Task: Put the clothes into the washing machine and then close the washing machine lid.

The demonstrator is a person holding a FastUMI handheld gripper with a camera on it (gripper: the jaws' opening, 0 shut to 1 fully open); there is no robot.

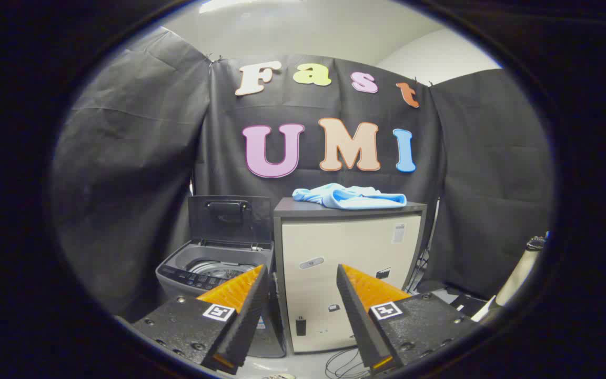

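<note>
Though beyond hand-held gripper (303, 273) — clothes (349, 197)

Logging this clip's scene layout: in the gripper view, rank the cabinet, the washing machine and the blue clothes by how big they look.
1. Cabinet, largest.
2. Washing machine, partly hidden behind one finger, lid up.
3. Blue clothes on the cabinet, smallest.
All stand beyond the gripper, whose jaws are open and hold nothing.

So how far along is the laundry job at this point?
Barely started. Done: the washing machine already has its lid raised. In hand: nothing; the gripper is open and empty, well short of both. Left: the blue clothes are lying on the cabinet beside the machine, to be loaded before closing the lid.
</note>
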